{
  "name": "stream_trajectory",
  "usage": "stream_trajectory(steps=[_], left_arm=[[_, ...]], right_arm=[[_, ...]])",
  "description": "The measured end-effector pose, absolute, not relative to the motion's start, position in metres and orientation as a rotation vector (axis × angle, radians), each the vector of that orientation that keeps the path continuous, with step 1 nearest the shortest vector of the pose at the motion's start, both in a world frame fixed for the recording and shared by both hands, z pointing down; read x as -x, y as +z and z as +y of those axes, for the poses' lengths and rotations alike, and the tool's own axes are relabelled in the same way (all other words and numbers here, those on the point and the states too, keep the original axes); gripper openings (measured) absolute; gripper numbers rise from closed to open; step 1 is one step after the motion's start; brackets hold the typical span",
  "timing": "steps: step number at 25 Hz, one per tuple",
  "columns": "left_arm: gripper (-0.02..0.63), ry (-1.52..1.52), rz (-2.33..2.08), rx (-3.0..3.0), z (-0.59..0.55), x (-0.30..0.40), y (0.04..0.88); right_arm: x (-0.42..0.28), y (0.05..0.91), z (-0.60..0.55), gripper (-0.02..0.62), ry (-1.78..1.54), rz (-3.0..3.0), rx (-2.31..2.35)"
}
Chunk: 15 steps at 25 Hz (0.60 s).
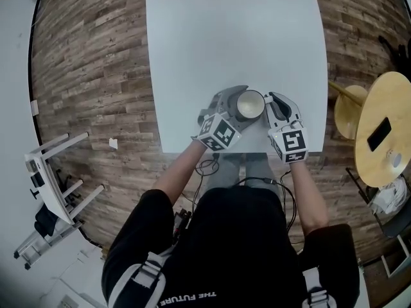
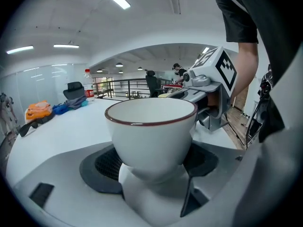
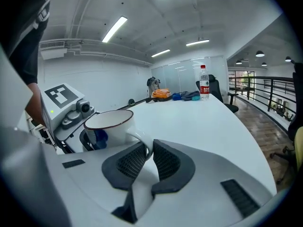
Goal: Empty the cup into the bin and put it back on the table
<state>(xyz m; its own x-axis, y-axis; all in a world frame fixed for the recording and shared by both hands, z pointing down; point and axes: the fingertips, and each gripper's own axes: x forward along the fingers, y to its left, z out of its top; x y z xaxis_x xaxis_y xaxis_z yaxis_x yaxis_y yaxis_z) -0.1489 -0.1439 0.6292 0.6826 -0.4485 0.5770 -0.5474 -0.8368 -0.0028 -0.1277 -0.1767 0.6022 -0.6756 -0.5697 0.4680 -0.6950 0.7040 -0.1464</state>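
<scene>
A white cup [image 1: 250, 104] with a dark red rim is at the near edge of the white table [image 1: 231, 37]; I cannot tell whether its base touches the top. My left gripper [image 1: 239, 108] has its jaws on either side of the cup's body. In the left gripper view the cup [image 2: 151, 131] fills the space between the dark pads of that gripper [image 2: 151, 167], and it looks empty. My right gripper [image 1: 275, 104] comes in from the right. In the right gripper view this gripper [image 3: 147, 157] is shut on the cup's handle [image 3: 139, 141].
A round wooden table [image 1: 385, 130] with a dark phone on it and a wooden stool [image 1: 350, 111] stand to the right. A white rack [image 1: 51, 172] is on the floor at the left. At the table's far end stand a bottle [image 3: 203, 88] and some bags [image 3: 163, 93].
</scene>
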Motion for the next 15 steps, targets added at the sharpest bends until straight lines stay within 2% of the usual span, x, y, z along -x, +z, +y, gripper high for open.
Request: stream_trajectory(steps=[7,15], left_arm=[[0.388,0.937,-0.849,-2.695,-0.141,0.152,0.635],[0.388,0.877,-0.865,-2.660,-0.136,0.167,0.633]], right_arm=[[0.131,0.599,-0.174,0.052,0.350,-2.502,-0.990],[0.133,0.601,-0.171,0.052,0.364,-2.492,-0.994]])
